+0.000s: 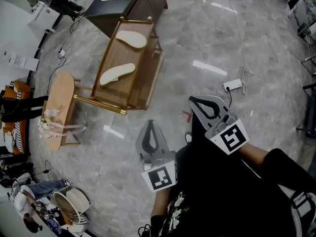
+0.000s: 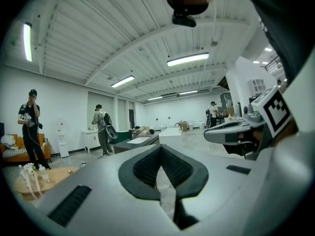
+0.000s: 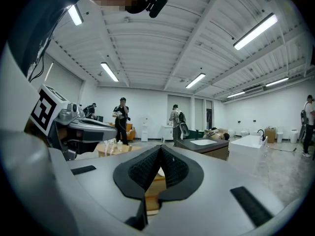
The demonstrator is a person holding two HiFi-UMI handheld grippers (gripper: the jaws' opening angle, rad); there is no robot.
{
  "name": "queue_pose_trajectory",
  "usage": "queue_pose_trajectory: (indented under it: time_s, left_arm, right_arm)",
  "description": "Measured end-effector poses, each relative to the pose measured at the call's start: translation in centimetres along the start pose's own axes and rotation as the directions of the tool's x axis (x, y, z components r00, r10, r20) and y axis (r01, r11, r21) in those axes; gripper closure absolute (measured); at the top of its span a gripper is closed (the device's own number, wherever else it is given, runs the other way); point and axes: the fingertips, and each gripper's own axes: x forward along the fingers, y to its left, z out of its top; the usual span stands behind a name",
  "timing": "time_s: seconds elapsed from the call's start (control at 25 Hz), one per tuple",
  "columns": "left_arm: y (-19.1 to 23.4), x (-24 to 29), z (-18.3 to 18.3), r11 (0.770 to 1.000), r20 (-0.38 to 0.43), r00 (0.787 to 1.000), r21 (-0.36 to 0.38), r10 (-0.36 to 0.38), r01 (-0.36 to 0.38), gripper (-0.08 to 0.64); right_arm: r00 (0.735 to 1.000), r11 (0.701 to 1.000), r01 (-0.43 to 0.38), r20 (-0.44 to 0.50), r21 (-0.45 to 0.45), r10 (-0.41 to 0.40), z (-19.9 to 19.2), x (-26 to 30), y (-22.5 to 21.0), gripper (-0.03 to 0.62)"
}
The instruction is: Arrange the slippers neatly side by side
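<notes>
On the wooden shoe rack (image 1: 120, 53), one cream slipper (image 1: 132, 38) is laid near the far edge and a second slipper (image 1: 117, 73) toward the left edge, apart and unaligned. The left gripper (image 1: 150, 125) and right gripper (image 1: 196, 102) are clenched empty, well apart from the rack.

Bare lab hall (ceiling strip lights (image 2: 187, 59))

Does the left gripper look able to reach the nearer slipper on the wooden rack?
Probably not yet: the left gripper, jaws shut, is well short of the nearer slipper on the rack. Only bare floor lies between, so stepping closer should do.
</notes>
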Motion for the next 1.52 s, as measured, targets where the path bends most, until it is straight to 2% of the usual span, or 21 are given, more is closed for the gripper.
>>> queue_pose_trajectory:
  time_s: [0.48,0.8,1.0,1.32,1.52]
  left_arm:
    - [1.7,7.0,1.8,0.998,0.024,0.998,0.008,0.065,-0.066,0.557]
    - [2.0,11.5,4.1,0.994,0.015,0.994,0.014,0.107,-0.108,0.557]
    - [1.5,13.4,5.2,0.990,0.018,0.990,0.043,0.136,-0.137,0.558]
    - [1.1,16.9,5.5,0.986,0.037,0.986,0.025,0.164,-0.165,0.557]
    - [1.1,18.8,6.0,0.986,0.038,0.986,0.038,0.163,-0.165,0.557]
  right_arm:
    - [0.996,0.996,-0.088,0.019,-0.026,0.089,1.5,6.3,-4.6,0.594]
    - [0.987,0.988,-0.150,0.057,-0.042,0.153,4.1,10.0,-8.2,0.594]
    - [0.983,0.984,-0.179,0.040,-0.017,0.180,4.1,10.9,-10.5,0.594]
    - [0.977,0.978,-0.207,0.055,-0.033,0.208,3.9,13.1,-13.6,0.594]
    - [0.980,0.981,-0.190,0.062,-0.027,0.191,3.9,14.1,-15.4,0.594]
